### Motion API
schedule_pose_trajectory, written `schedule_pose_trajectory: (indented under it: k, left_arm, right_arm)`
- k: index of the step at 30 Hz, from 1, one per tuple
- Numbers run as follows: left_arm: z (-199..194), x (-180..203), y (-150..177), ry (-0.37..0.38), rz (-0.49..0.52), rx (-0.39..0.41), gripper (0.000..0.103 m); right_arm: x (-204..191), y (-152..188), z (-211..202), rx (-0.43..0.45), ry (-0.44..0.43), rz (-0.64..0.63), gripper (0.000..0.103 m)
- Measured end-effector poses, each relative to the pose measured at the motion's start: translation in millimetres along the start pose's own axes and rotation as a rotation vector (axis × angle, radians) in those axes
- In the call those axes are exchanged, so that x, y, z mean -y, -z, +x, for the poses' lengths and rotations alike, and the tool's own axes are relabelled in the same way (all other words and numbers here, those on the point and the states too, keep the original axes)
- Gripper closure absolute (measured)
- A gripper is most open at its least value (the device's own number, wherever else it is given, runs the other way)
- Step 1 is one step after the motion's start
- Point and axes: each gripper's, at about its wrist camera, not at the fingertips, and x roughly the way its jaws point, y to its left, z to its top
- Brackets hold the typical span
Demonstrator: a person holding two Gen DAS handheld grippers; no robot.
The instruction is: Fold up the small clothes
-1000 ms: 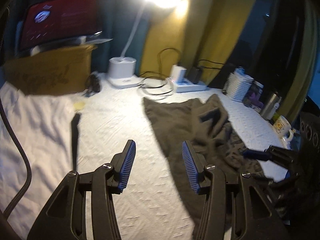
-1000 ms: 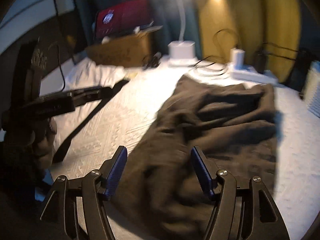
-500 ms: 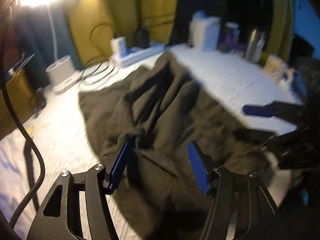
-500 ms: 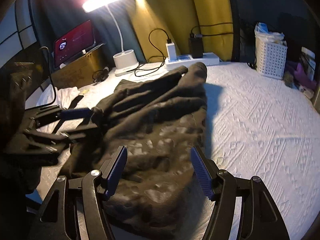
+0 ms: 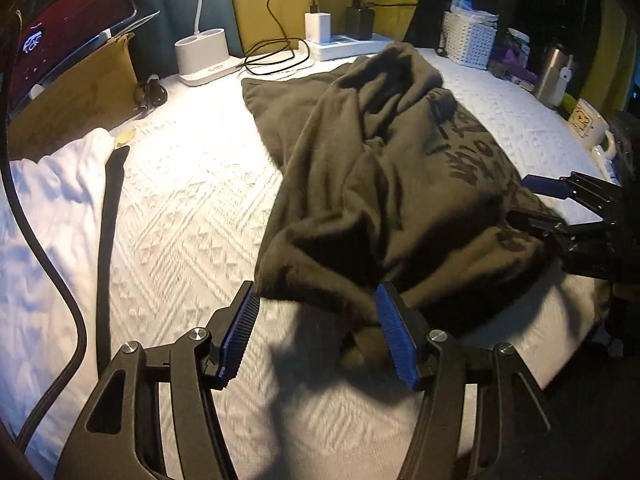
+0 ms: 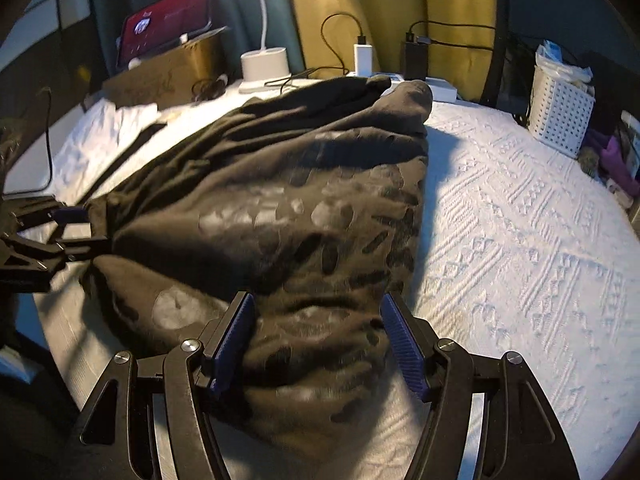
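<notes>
A dark olive garment with a black print [image 5: 400, 168] lies crumpled on the white textured bedspread [image 5: 192, 208]. My left gripper [image 5: 318, 332] is open, its blue pads on either side of the garment's near left edge. In the right wrist view the same garment [image 6: 304, 208] fills the middle. My right gripper [image 6: 318, 340] is open with the near hem bunched between its pads. The right gripper also shows at the right edge of the left wrist view [image 5: 572, 208], at the cloth. The left gripper shows at the left of the right wrist view [image 6: 52, 236].
At the back stand a white lamp base [image 5: 202, 56], a power strip with chargers and cables [image 5: 344, 42], a cardboard box with a tablet [image 5: 72, 92] and a white basket [image 5: 468, 40]. A mug [image 5: 590, 124] and steel flask [image 5: 554, 76] sit right. A white cloth [image 5: 48, 200] lies left.
Both grippers have dropped toward the garment's near edge; the views swung down from the lamp. The cloth now sits between the open pads of each gripper. The garment is more bunched.
</notes>
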Motion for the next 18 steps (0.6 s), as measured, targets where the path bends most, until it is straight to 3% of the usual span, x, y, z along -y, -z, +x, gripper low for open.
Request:
schedule_pose_trajectory:
  k: [4,8,11,13,14,15,16,18]
  left_arm:
    - [-17.9,-1.6,-7.4,0.009,-0.018,0.086,0.042]
    - [-19.1,-0.4,-27.9,0.037,0.002,0.159,0.042]
    - [-4.3,10.9,-43.7,0.059,0.087,0.164,0.042]
    - [16.1,16.2,-49.8,0.073,0.135,0.123,0.043]
    - [24.2,15.8,-50.3,0.073,0.144,0.107,0.048]
    - [30.4,14.8,-48.8,0.089,0.151,0.094,0.078]
    - [33.8,14.6,-47.0,0.115,0.148,0.073,0.093]
    - [30.1,14.5,-39.8,0.112,0.135,0.075,0.098]
  right_arm:
    - [-3.2,10.8,-5.0,-0.017,0.015,-0.02,0.033]
    - [6.0,21.0,-12.7,-0.009,0.003,0.041,0.032]
    - [8.4,22.6,-19.2,0.004,0.016,0.06,0.032]
    - [8.6,21.4,-23.2,0.018,0.025,0.067,0.031]
    - [9.2,21.0,-24.5,0.023,0.025,0.068,0.031]
    - [9.5,20.3,-25.4,0.028,0.028,0.068,0.032]
    - [9.3,19.5,-25.5,0.031,0.032,0.068,0.031]
    - [10.3,18.8,-23.9,0.027,0.033,0.072,0.031]
